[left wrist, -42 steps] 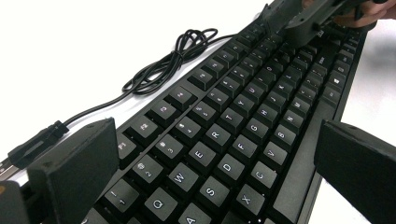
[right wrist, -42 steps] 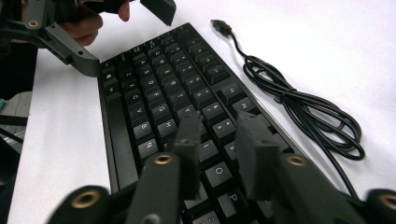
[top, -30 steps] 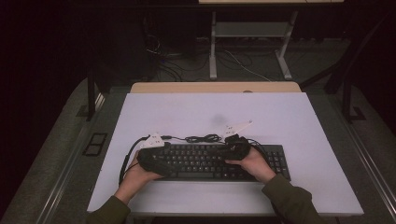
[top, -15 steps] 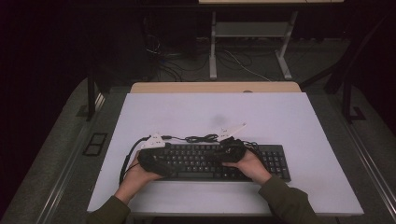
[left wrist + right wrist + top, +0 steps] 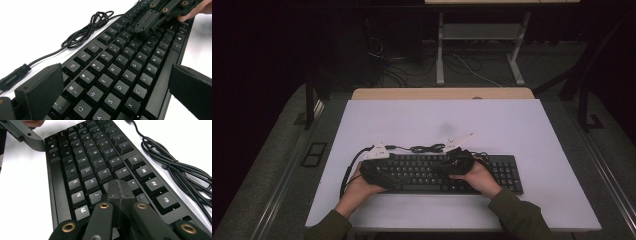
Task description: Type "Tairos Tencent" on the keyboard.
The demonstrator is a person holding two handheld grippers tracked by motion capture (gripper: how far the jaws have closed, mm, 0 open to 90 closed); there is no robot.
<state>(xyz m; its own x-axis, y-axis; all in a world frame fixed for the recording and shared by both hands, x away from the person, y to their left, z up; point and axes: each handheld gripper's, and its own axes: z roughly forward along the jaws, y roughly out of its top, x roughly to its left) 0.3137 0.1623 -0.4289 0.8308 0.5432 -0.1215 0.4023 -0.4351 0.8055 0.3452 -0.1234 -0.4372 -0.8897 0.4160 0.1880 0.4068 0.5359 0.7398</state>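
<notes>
On the white table [image 5: 522, 130] in the high view, we see a black keyboard [image 5: 504, 172] lying near the front edge, its coiled cable [image 5: 424, 148] just behind it. Our left gripper [image 5: 374, 170] sits over the keyboard's left end and our right gripper [image 5: 460, 161] over its middle, each held in a hand.

In the left gripper view, our two fingers [image 5: 40, 92] stand wide apart, spanning the keyboard [image 5: 120, 75] from its back edge to its front edge, holding nothing. Farther off, the right gripper [image 5: 147, 23] rests its tip on the keys.

In the right gripper view, our fingers [image 5: 120, 192] are pressed together with nothing between them, their tip touching the keys of the keyboard [image 5: 85, 165] near the J and K. The cable [image 5: 172, 167] lies beside the keyboard on the table.
</notes>
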